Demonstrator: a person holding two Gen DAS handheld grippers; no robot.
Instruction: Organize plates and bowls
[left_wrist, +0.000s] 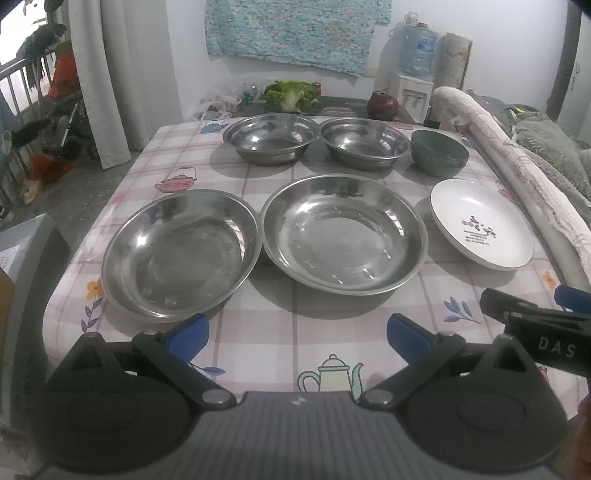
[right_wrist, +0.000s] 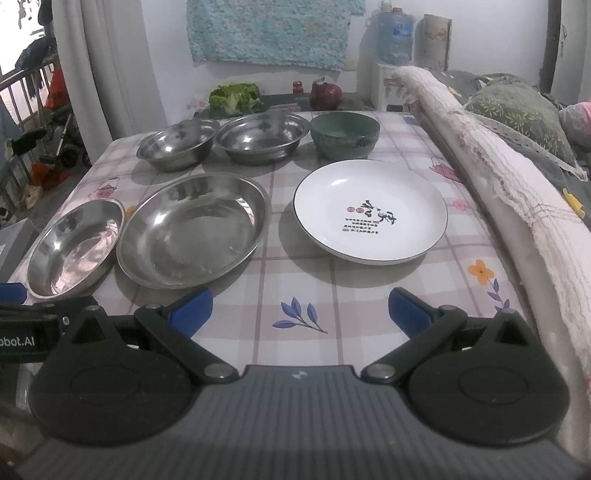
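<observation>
A checked tablecloth (left_wrist: 280, 184) with teapots and flowers covers the table, a lettuce (left_wrist: 291, 95) and a water jug (left_wrist: 416, 50) sit at the back, and the crockery is laid out in two rows. Far row: two steel bowls, the left steel bowl (left_wrist: 270, 137) and the right steel bowl (left_wrist: 365, 142) close side by side, then a green ceramic bowl (right_wrist: 344, 133) off to the right. Near row: the left steel plate (left_wrist: 181, 254) just beside the large steel plate (left_wrist: 344, 233), possibly touching at the rims, and a white printed plate (right_wrist: 370, 211) standing apart on the right. Nothing is stacked yet, so this reads as the very start, with both tools held back at the near edge. The left gripper (left_wrist: 297, 338) hangs with its blue fingers spread wide and empty, short of the two steel plates. The right gripper (right_wrist: 300, 308) is likewise wide open and holds nothing, lined up towards the white printed plate. The likely opener is grouping like with like: one steel plate into the other, bowl into bowl. That calls for coming in low and pinching a thin rim, and those shiny rims look slippery, so a firm, square bite will matter.
</observation>
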